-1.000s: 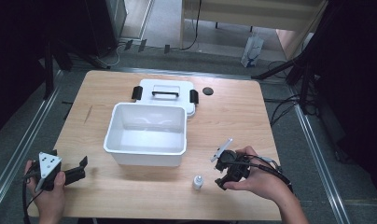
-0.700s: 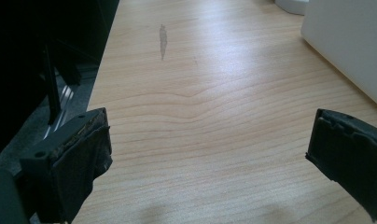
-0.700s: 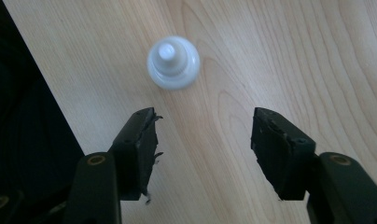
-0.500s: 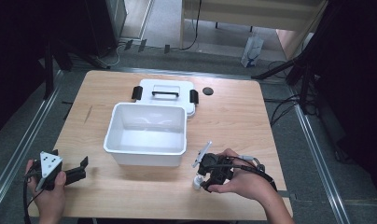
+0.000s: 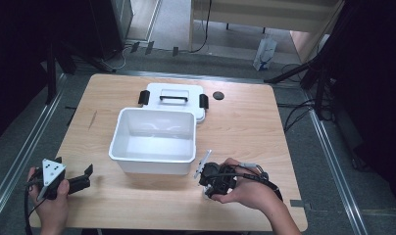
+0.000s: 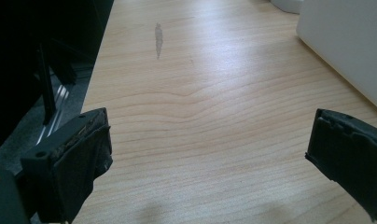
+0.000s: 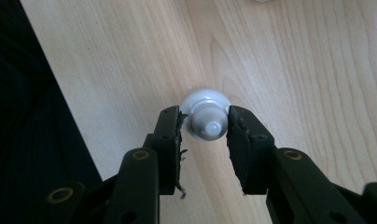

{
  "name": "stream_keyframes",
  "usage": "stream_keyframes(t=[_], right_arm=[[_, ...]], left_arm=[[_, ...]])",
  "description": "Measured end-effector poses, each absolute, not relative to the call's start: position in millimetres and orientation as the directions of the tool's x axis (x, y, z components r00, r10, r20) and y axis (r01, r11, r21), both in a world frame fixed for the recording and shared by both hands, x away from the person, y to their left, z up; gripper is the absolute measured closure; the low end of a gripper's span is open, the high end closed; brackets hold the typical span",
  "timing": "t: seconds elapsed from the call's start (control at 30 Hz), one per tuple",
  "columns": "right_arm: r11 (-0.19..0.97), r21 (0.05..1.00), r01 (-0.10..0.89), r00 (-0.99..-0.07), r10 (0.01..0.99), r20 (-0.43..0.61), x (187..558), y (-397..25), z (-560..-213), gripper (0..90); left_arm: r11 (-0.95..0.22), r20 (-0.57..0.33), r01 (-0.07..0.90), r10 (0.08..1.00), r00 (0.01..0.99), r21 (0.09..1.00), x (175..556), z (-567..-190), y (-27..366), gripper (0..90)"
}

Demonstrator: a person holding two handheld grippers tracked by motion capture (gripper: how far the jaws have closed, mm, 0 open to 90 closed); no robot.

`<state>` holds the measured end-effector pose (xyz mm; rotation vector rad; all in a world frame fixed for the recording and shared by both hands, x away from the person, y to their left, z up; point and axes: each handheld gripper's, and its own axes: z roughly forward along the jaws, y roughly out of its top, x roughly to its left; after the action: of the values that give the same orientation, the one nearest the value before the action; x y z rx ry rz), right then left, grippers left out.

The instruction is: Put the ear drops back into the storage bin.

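From the high view, my right hand [image 5: 247, 191] lies low over the tabletop [image 5: 245, 122] near its front edge, wrist bent inward, pointing my right gripper [image 5: 209, 188] steeply down just in front of the white bin [image 5: 154, 161]. The small white bottle [image 5: 206, 194] peeks out beneath the gripper's nose. My left hand [image 5: 51, 200] sits at the front left corner of the tabletop, holding my left gripper [image 5: 73, 178] level and aimed toward the bin, well apart from it. The bin stands in the middle of the tabletop with its mouth up and its white floor bare. Its lid [image 5: 174, 98] with black latches lies flat just behind it, touching or nearly so. A small dark disc [image 5: 217, 95] rests near the back edge, right of the lid.

In the left gripper view, my two black jaws stand wide apart over bare wood, nothing between them; the bin's white wall [image 6: 350, 46] rises at the upper right.

In the right gripper view, I look nearly straight down on the bottle [image 7: 206, 119], upright near the table's edge. My jaws flank its ribbed cap, both pads against it or a hair off; I cannot tell whether they press it firmly.
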<state>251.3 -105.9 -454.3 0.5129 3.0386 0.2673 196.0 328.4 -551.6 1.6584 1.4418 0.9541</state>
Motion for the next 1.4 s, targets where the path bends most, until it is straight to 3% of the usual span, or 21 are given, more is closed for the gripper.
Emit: stream_keyframes(t=[0.17, 0.53, 1.4], right_arm=[[0.934, 0.170, 0.313, -0.945, 0.324, -0.043, 252, -104, -457, 70.3], [0.933, 0.159, 0.324, -0.942, 0.334, -0.040, 254, -103, -456, 71.6], [0.844, 0.192, 0.501, -0.854, 0.518, -0.049, 315, -147, -404, 71.6]], left_arm=[[-0.106, 0.069, 0.453, 0.993, 0.096, 0.885, 196, -552, 329, 0.3], [-0.101, 0.067, 0.454, 0.994, 0.091, 0.885, 196, -551, 329, 0.3], [-0.120, 0.083, 0.456, 0.991, 0.101, 0.882, 197, -552, 327, 0.3]])
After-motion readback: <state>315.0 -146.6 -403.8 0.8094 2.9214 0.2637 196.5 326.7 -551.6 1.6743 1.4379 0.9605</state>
